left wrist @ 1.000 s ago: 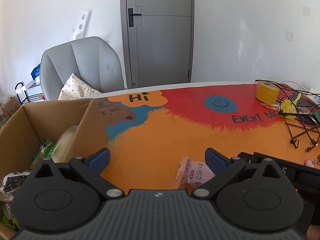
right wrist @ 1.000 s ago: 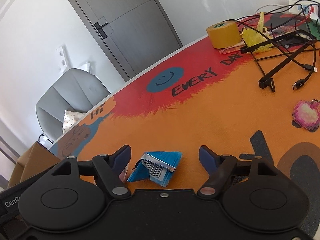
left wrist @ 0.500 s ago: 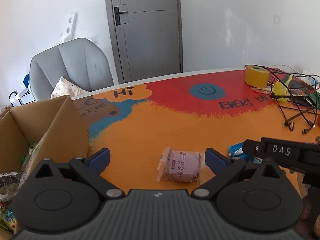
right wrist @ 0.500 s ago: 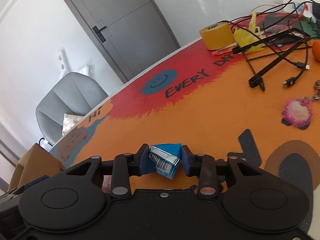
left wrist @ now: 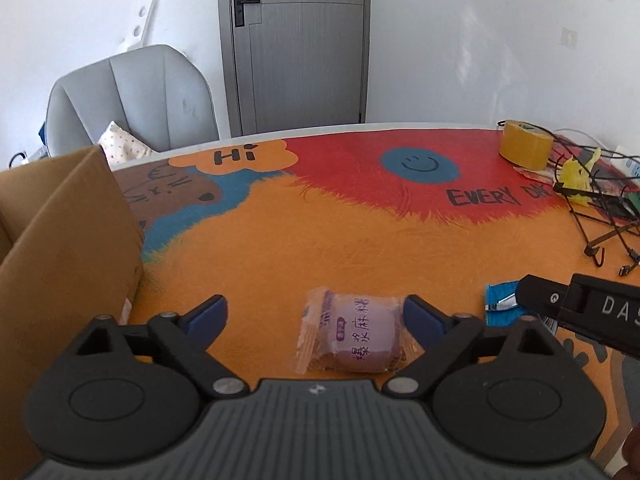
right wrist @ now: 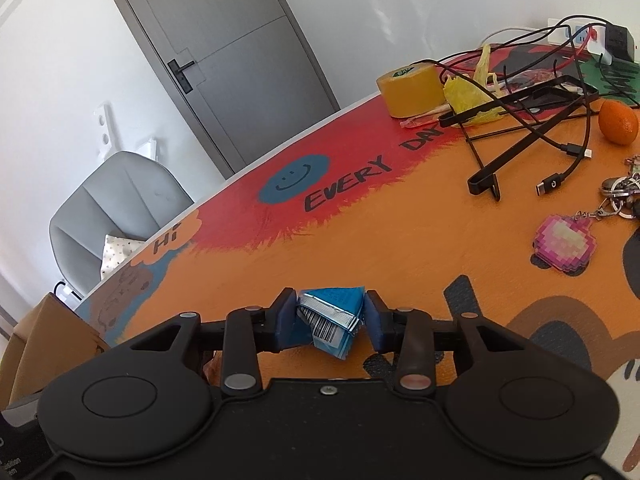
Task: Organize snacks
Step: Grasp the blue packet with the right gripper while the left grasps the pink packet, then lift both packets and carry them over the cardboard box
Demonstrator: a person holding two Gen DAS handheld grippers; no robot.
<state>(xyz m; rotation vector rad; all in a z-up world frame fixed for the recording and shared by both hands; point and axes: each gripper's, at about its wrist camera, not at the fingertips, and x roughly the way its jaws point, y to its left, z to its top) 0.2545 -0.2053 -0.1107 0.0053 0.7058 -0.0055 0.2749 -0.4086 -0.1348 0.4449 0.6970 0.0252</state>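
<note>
The cardboard box (left wrist: 68,240) at the left of the left wrist view is cut off by the frame edge, and its inside is hidden behind its own wall. The blue packet (left wrist: 502,308) at right is partly covered by the right tongs (right wrist: 328,316), whose body runs off the right edge, leaving only "DAS" of its lettering. In the right wrist view the tongs' pads (right wrist: 286,320) hide both flanks of the blue packet (right wrist: 330,320). The key bunch (right wrist: 622,190) is clipped at the right edge, and the power strip (right wrist: 576,30) is too tangled in cables (right wrist: 532,128) to make out.
</note>
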